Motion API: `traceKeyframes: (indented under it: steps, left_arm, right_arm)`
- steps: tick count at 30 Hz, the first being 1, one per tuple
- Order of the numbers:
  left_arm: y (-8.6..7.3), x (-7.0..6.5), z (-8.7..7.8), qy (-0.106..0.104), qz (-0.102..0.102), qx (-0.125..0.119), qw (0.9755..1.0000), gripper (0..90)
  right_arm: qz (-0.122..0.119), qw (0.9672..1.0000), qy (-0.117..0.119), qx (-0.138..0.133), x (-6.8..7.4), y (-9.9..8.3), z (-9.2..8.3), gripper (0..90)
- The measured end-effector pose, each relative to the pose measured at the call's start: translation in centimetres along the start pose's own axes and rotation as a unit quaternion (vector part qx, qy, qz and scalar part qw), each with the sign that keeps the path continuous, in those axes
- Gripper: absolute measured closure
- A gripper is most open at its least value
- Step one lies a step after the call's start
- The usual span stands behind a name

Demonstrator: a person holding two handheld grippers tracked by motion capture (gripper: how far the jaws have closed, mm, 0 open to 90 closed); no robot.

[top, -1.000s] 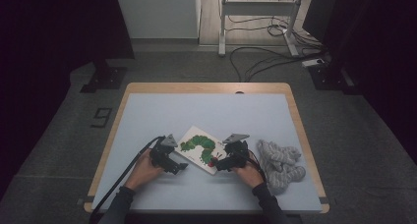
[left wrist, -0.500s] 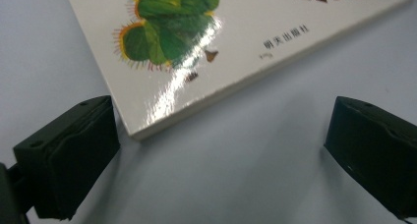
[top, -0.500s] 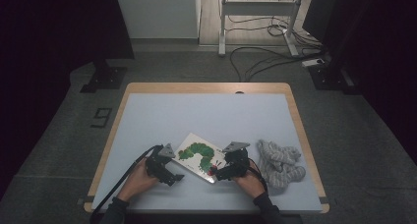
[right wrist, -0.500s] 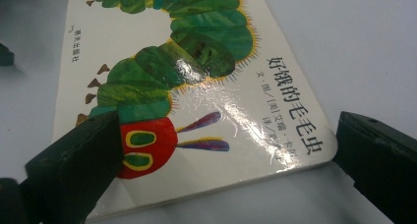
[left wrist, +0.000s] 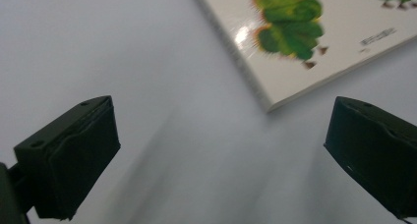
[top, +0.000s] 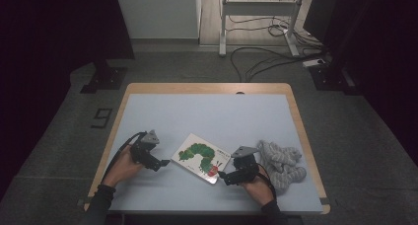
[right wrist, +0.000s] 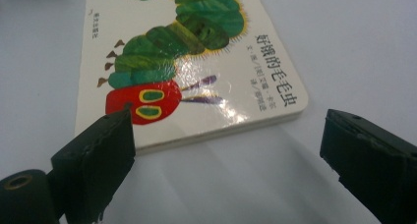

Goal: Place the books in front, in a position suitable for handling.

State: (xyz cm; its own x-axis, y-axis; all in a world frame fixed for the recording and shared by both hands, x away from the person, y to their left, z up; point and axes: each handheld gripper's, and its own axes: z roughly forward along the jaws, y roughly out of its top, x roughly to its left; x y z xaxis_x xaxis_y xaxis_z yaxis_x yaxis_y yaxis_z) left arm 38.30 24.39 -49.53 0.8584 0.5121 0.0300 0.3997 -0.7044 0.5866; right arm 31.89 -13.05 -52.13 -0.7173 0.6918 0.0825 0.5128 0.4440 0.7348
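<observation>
A white picture book [top: 201, 157] with a green caterpillar on its cover lies flat on the pale blue table [top: 207, 116], turned at an angle. My left gripper [top: 165, 165] stands open just left of it; the left gripper view has the book's corner [left wrist: 295, 47] ahead of the wide jaws of the left gripper [left wrist: 223, 135]. My right gripper [top: 222, 175] is at the book's near right end, open. Its jaws have just been closing a little. In the right gripper view the book's short edge [right wrist: 196, 71] lies in front of the right gripper's [right wrist: 231, 123] tips, unpinched.
A heap of grey knitted cloth [top: 282, 164] lies right of my right hand, near the table's right rim. The wooden table edge [top: 207, 88] frames the top. Cables and a stand's legs [top: 256, 47] are on the floor beyond.
Both hands drew back from the book: the left gripper moved left, clear of it, the right moved toward the front edge. The book slid slightly nearer the front.
</observation>
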Motion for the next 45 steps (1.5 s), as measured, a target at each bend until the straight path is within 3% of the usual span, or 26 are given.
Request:
traceKeyframes:
  steps: [5,9,11,14,17,21,24,29,35,42,45]
  left_arm:
    - [-0.1,1.1,-0.9,0.001,0.002,0.011,0.9999,0.0]
    - [0.7,1.9,-1.5,0.008,0.017,0.031,0.9993,0.0]
    - [1.4,2.0,-0.8,0.013,0.030,0.041,0.9986,0.0]
    - [1.7,2.0,0.0,0.011,0.032,0.036,0.9988,0.0]
    - [1.8,2.5,1.6,0.010,0.015,0.017,0.9997,0.0]
    - [1.7,2.5,3.4,0.009,0.017,0.021,0.9996,0.0]
    - [1.6,2.6,4.0,-0.001,0.009,0.011,0.9999,0.0]
    - [1.2,2.5,4.0,0.001,0.002,-0.002,1.0000,0.0]
    - [0.7,1.8,4.1,-0.006,-0.005,-0.022,0.9997,0.2]
    - [0.7,-0.4,4.2,-0.020,0.008,-0.030,0.9993,0.6]
    - [0.5,-1.4,4.3,-0.020,0.005,-0.041,0.9990,1.4]
  right_arm:
    - [0.006,1.0000,-0.001,0.002,-0.2,-0.2,-0.3,6.2]
    - [0.004,1.0000,-0.002,-0.001,-0.2,-0.1,-0.5,6.2]
    - [0.005,1.0000,-0.002,-0.005,0.0,0.0,-0.7,6.2]
    - [0.004,1.0000,-0.004,-0.006,0.0,0.1,-0.6,6.1]
    - [0.010,0.9999,0.000,-0.006,0.1,0.1,-0.5,5.3]
    - [0.011,0.9999,0.000,-0.002,0.2,0.0,-0.2,4.6]
    - [0.013,0.9999,0.001,-0.001,0.1,-0.1,-0.1,4.3]
    - [0.016,0.9999,0.001,0.002,0.0,-0.2,0.1,4.2]
    - [0.018,0.9998,0.007,0.005,0.1,-0.1,0.5,4.2]
    - [0.026,0.9996,0.010,0.010,0.1,0.1,0.7,4.2]
    - [0.030,0.9995,0.005,0.014,0.0,0.1,0.8,2.7]
